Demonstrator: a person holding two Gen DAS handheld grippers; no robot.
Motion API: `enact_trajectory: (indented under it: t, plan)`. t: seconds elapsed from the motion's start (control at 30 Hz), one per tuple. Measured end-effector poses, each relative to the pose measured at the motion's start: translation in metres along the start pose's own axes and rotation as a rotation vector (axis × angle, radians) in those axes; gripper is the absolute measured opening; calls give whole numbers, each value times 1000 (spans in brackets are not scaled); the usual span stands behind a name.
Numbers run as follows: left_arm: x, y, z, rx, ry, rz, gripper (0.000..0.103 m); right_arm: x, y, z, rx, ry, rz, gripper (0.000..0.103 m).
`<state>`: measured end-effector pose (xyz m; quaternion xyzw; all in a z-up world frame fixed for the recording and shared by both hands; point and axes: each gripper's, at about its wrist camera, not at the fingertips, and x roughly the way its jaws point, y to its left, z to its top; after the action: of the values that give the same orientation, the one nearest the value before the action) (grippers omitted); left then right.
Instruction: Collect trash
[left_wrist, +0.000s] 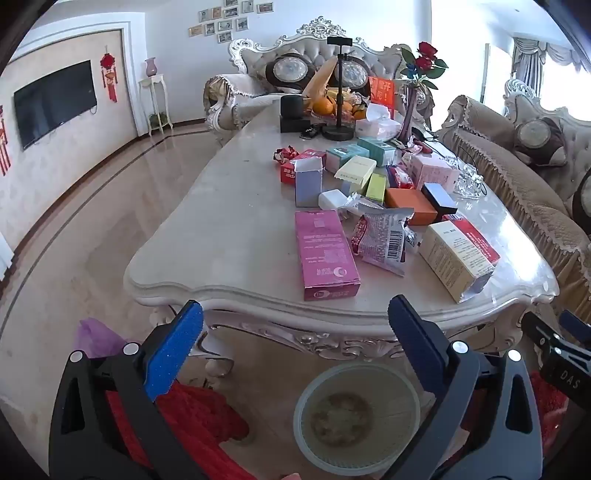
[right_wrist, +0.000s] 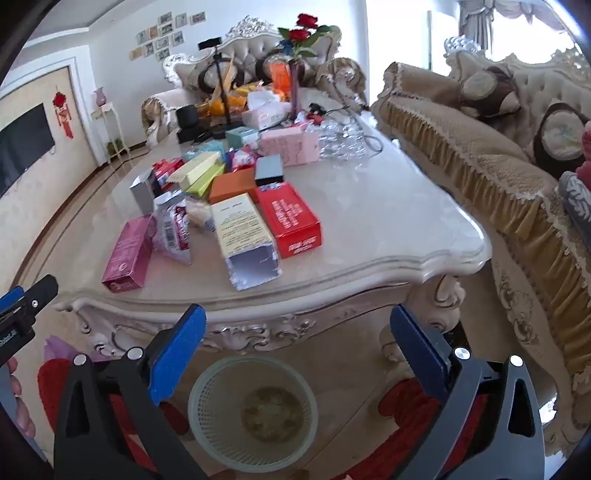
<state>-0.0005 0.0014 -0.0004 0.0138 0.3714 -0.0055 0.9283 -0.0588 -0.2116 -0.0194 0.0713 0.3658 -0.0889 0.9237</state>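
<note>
A marble coffee table (left_wrist: 229, 236) carries a heap of empty cartons and wrappers. Nearest the front edge lie a pink box (left_wrist: 325, 254) (right_wrist: 129, 251), a crumpled barcode wrapper (left_wrist: 384, 236) (right_wrist: 173, 225), an open-ended cream box (right_wrist: 245, 236) (left_wrist: 454, 254) and a red box (right_wrist: 291, 218). A pale mesh waste basket (left_wrist: 301, 406) (right_wrist: 194, 402) stands empty on the floor in front of the table. My left gripper (left_wrist: 295, 304) and right gripper (right_wrist: 298, 311) both hover above the basket, short of the table edge. Each is open wide with nothing between its blue pads.
A fringed sofa (right_wrist: 480, 166) runs along the table's right side and an armchair (left_wrist: 236, 92) closes the far end. Far down the table stand a fruit bowl (left_wrist: 332, 107), a rose vase (left_wrist: 410, 114), a phone stand (left_wrist: 338, 92) and glass dishes (left_wrist: 467, 181). A red rug (left_wrist: 199, 413) lies under the grippers.
</note>
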Motion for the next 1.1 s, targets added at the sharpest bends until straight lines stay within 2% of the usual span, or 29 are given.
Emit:
enact_trajectory:
  t: [0.03,0.17,0.53,1.1]
  plan:
    - [-6,1,-6,2,-26,-8,97,-4,2,-1,-16,-11,-9,96]
    - [-5,5,-7,1,-7,-15,97,-9,18,-3,-63,9,-29,96]
    - [-11,8,-12,12,-8,-4,97,-7,9,-3,-8,27,1,96]
    - [-1,3,-10,34,17,1,97,-3,5,-8,-1,44,3,96]
